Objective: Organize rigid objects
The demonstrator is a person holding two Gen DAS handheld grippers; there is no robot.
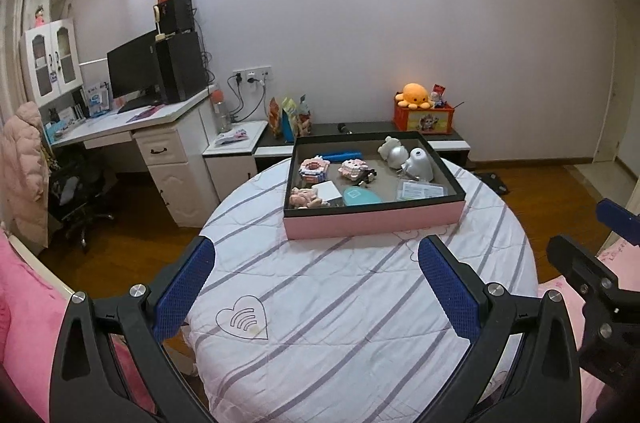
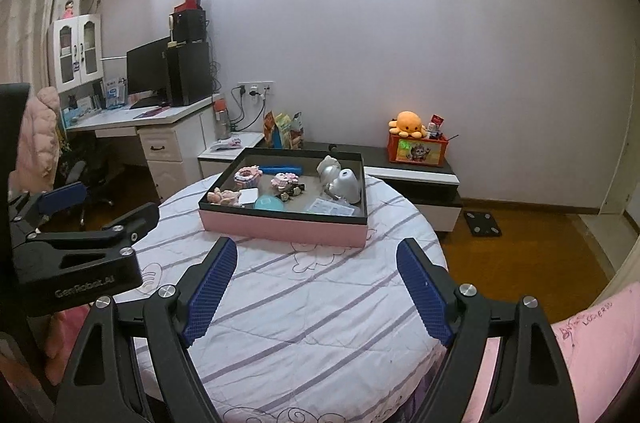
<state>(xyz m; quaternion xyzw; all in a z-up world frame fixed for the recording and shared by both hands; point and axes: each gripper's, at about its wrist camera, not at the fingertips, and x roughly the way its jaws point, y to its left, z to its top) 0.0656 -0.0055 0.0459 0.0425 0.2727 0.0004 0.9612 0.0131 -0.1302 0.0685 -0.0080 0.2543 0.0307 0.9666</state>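
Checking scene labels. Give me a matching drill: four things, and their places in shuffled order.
Things:
1. tray
2. octopus plush
3. monitor
4. blue bar

Places:
A. on the white desk
B. inside the tray, far side
C. on the striped round table
D. on the orange box

Pairs: 1-C, 2-D, 3-A, 4-B

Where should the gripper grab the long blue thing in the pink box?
Probably across the middle of the blue bar, coming from above. It lies flat near the far wall of the pink box, so its narrow width fits between the pads, and the walls block a sideways approach.
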